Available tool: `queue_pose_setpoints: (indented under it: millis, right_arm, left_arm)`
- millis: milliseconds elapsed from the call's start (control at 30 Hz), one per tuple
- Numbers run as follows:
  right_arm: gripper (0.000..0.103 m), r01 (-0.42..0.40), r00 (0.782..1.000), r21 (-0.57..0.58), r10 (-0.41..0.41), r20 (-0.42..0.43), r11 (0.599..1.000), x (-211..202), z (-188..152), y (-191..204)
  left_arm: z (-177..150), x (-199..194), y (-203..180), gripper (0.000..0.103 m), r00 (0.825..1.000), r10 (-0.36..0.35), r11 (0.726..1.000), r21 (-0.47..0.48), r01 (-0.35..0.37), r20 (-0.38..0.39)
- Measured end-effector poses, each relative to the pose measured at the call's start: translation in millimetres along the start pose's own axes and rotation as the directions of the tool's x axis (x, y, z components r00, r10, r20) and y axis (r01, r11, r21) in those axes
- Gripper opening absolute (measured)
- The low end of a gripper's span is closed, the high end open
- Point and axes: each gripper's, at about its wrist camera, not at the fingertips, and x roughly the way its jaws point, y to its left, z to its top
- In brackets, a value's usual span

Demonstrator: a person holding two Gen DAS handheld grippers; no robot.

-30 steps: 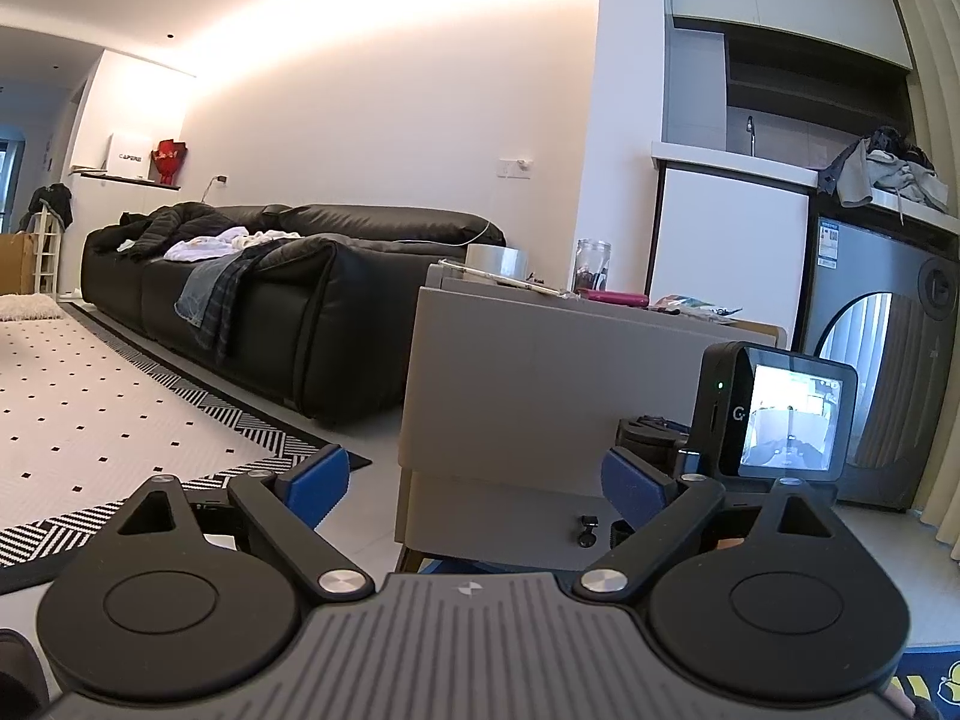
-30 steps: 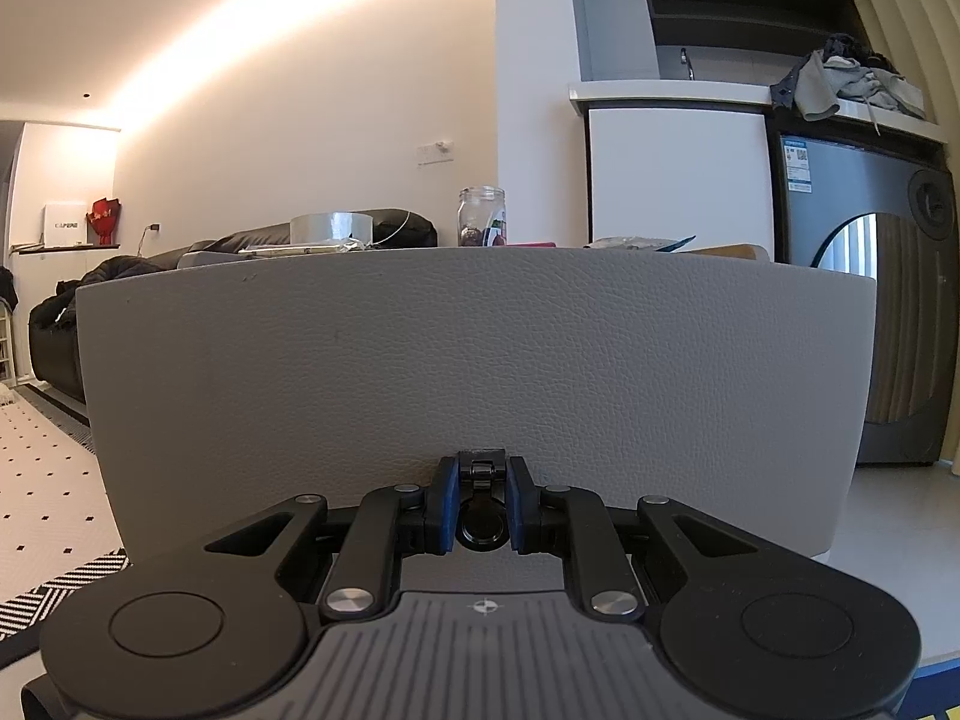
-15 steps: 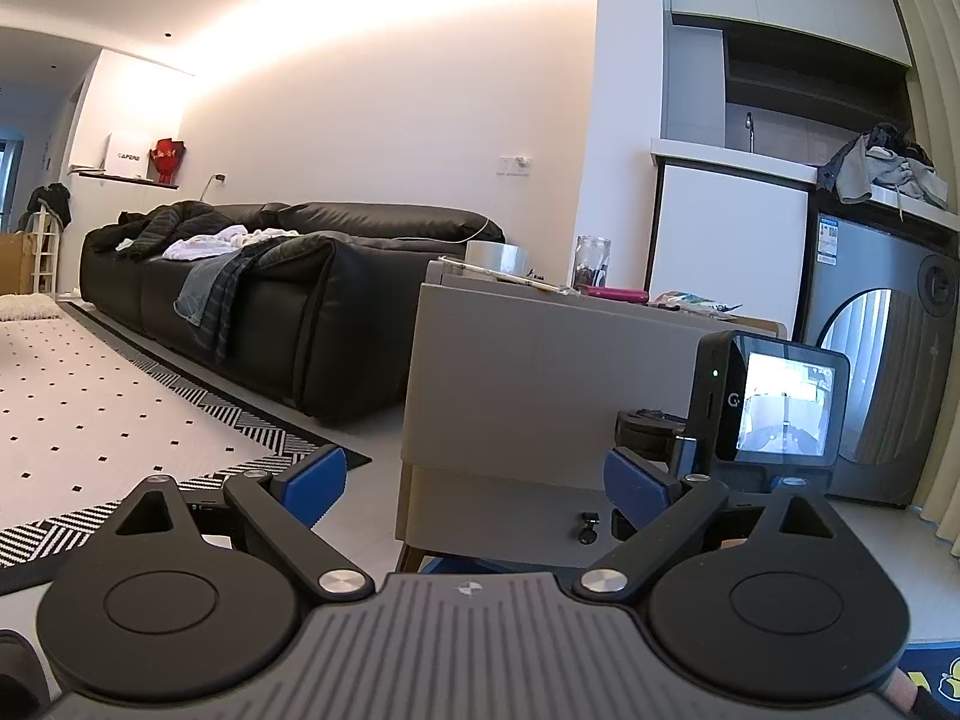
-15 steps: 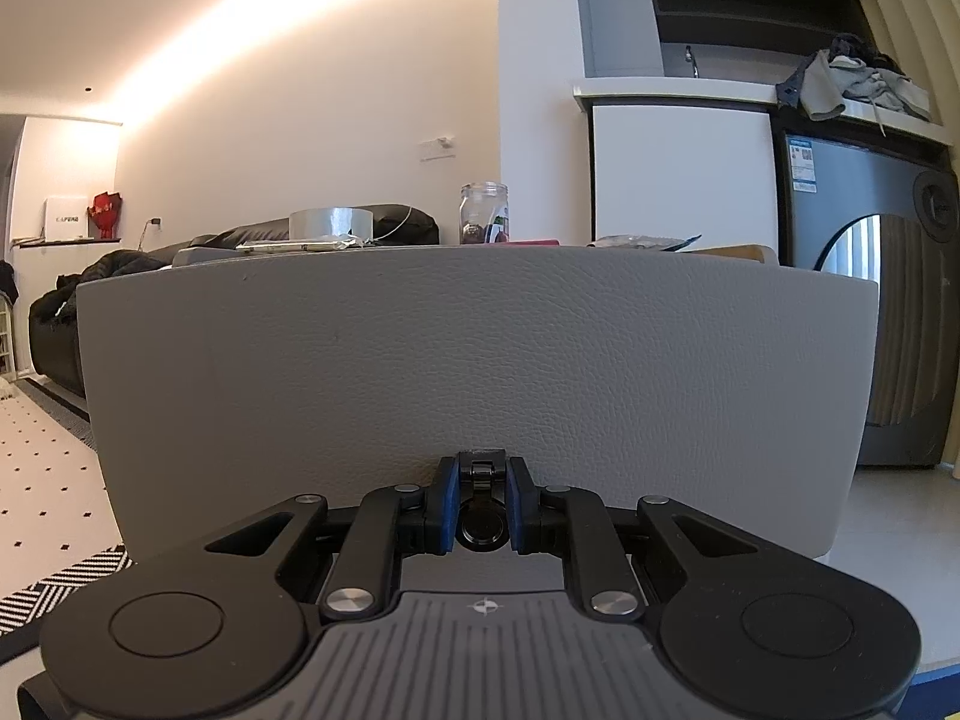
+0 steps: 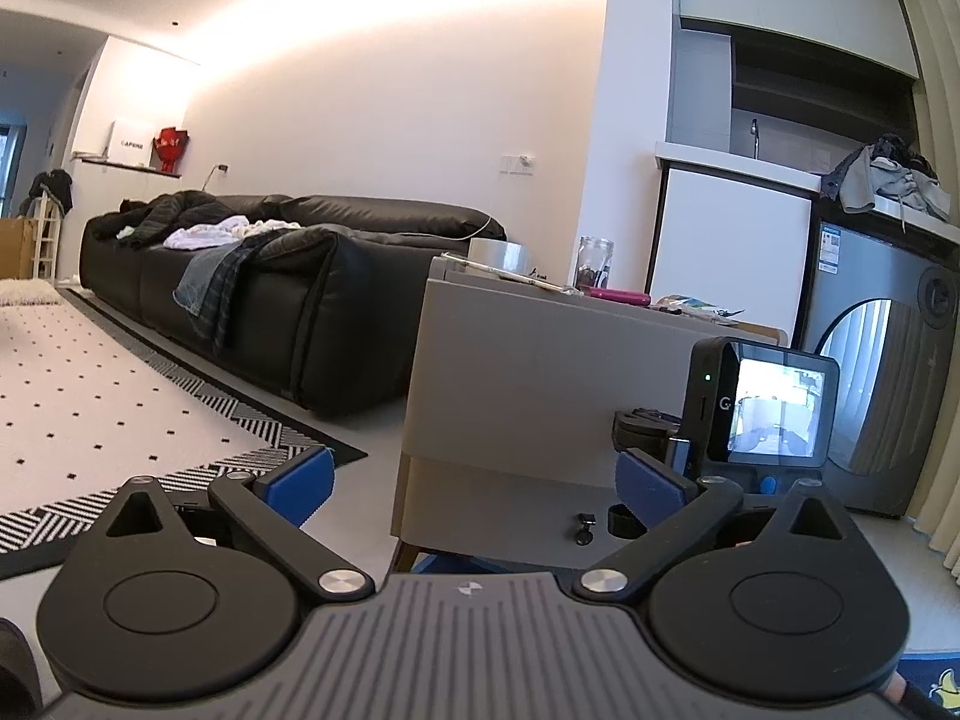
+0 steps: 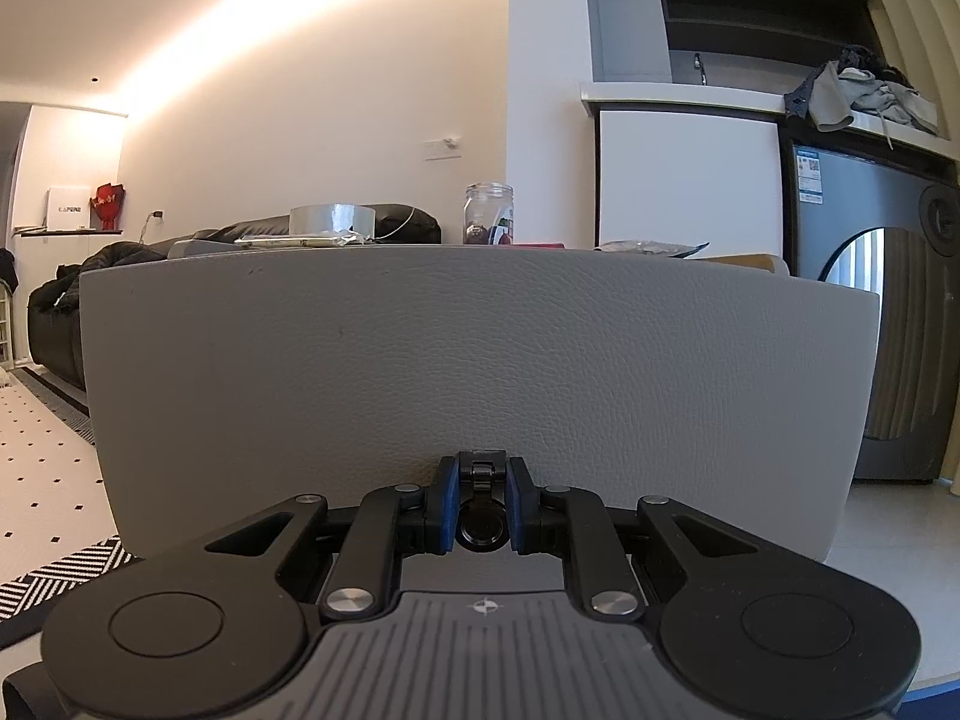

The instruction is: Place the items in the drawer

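The right gripper [image 6: 480, 507] has its blue-padded fingers [image 6: 443, 504] clamped on the small black ring-shaped pull handle [image 6: 482, 525] at the lower edge of the grey, leather-textured drawer front [image 6: 480, 354]. The drawer front fills most of the right wrist view, so the drawer appears shut or barely opened; its interior is not visible.

The left gripper [image 5: 474, 480] hangs beside the cabinet with its blue-padded fingers [image 5: 300, 477] wide apart and empty.

The items to be stored rest on the grey tabletop [image 5: 510, 294] above the drawer: a roll of clear tape [image 6: 333, 219], a glass jar with dark contents [image 6: 489, 213], a flat magenta object [image 5: 618, 297] and some crumpled wrappers [image 6: 654, 247].

Judged risks:
- The handle is small and hinged. A pull that is off the drawer's sliding axis could twist it out of the pads.
- An abrupt pull could shake the tabletop and tip the jar.
- The left gripper sits close to the right unit and the drawer path; the drawer front could strike it as it slides out.
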Motion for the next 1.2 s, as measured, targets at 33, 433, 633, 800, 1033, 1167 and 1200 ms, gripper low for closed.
queue_pose_setpoints:
  millis: [33, 433, 633, 800, 1033, 1167, 1200]
  right_arm:
    - [0.018, -0.001, 1.000, 0.001, 0.001, 0.000, 1.000, 0.3, -0.6, 0.2]
    - [0.018, 0.002, 1.000, -0.001, -0.002, 0.001, 1.000, 7.3, -0.4, 1.4]
    - [0.018, -0.004, 1.000, -0.002, 0.004, -0.004, 1.000, 13.4, 1.9, 0.8]
    - [0.018, -0.004, 1.000, -0.004, 0.004, -0.005, 1.000, 18.0, 3.5, 0.6]
    - [0.018, -0.011, 1.000, 0.003, 0.011, -0.009, 1.000, 22.4, 3.8, -2.0]
    - [0.018, -0.007, 1.000, -0.007, 0.007, -0.007, 1.000, 25.5, 4.5, -1.2]
    - [0.018, -0.006, 1.000, -0.010, 0.006, -0.007, 1.000, 26.4, 4.6, -1.2]
  left_arm:
    - [0.0, 0.3, 0.1, 0.103, 1.000, 0.003, 1.000, 0.001, -0.003, -0.002]
    - [-2.3, 2.0, -1.0, 0.103, 1.000, 0.017, 1.000, 0.016, -0.017, -0.013]
    - [-2.8, 1.0, -2.9, 0.103, 1.000, 0.017, 1.000, 0.024, -0.017, -0.011]
    - [-3.1, 1.6, -3.0, 0.103, 1.000, 0.021, 1.000, 0.022, -0.021, -0.014]
    - [-4.0, 1.3, -4.5, 0.103, 1.000, 0.024, 0.999, 0.023, -0.024, -0.015]
    - [-4.5, 0.4, -4.7, 0.103, 1.000, 0.023, 0.999, 0.026, -0.023, -0.015]
    - [-4.6, 0.2, -4.9, 0.103, 1.000, 0.023, 0.999, 0.026, -0.023, -0.015]
